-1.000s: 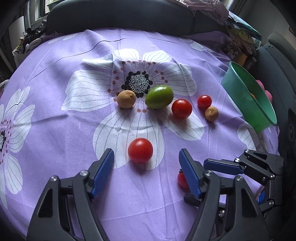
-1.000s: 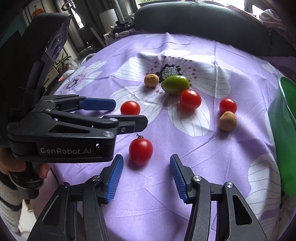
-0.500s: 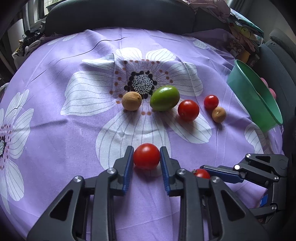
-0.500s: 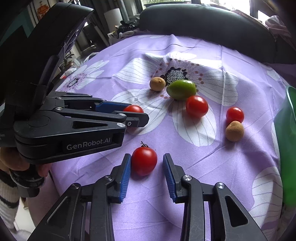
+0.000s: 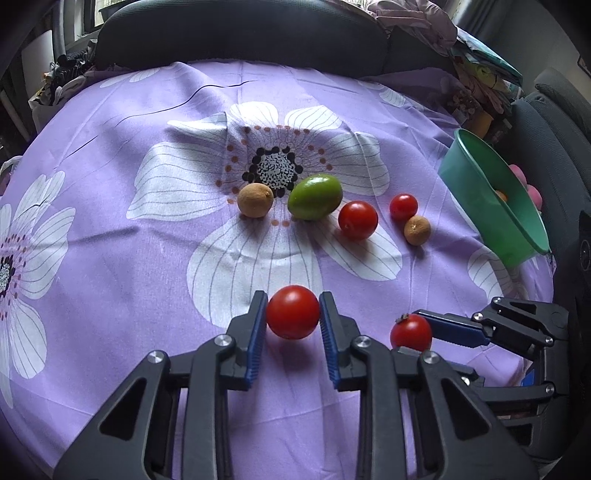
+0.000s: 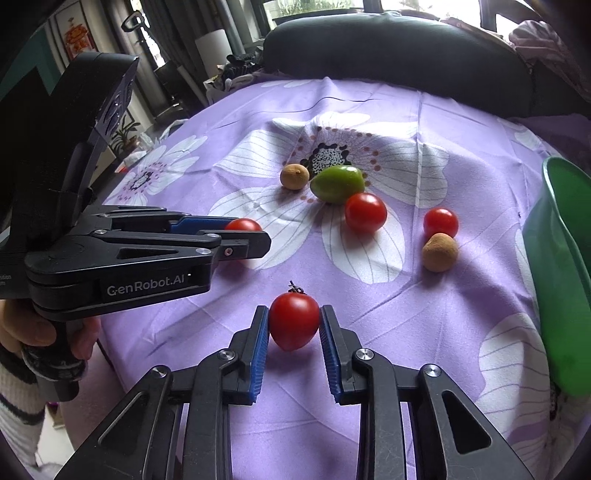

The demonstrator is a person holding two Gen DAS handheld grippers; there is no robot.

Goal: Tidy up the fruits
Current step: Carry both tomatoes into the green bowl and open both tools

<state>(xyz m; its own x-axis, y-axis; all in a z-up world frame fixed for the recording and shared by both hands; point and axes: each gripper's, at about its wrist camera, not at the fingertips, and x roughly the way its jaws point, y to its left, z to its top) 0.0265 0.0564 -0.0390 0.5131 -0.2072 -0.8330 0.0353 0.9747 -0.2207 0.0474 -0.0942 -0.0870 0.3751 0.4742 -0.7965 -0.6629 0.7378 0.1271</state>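
My left gripper (image 5: 293,314) is shut on a red tomato (image 5: 293,312) and holds it just above the purple flowered cloth (image 5: 110,236). My right gripper (image 6: 293,323) is shut on a stemmed red tomato (image 6: 294,321), also lifted slightly. Each gripper and its tomato show in the other's view: the right gripper (image 5: 424,325) to the right, the left gripper (image 6: 243,230) to the left. On the cloth beyond lie a green mango (image 5: 315,196), two more red tomatoes (image 5: 358,219) (image 5: 403,207) and two brown round fruits (image 5: 255,200) (image 5: 417,230).
A green bowl (image 5: 491,199) (image 6: 561,266) stands tilted at the right edge of the table, with something orange inside. A dark sofa back (image 5: 240,29) runs behind the table. A person's hand (image 6: 40,332) holds the left gripper.
Both grippers went from open to shut on their tomatoes, and both tomatoes now hang slightly off the cloth.
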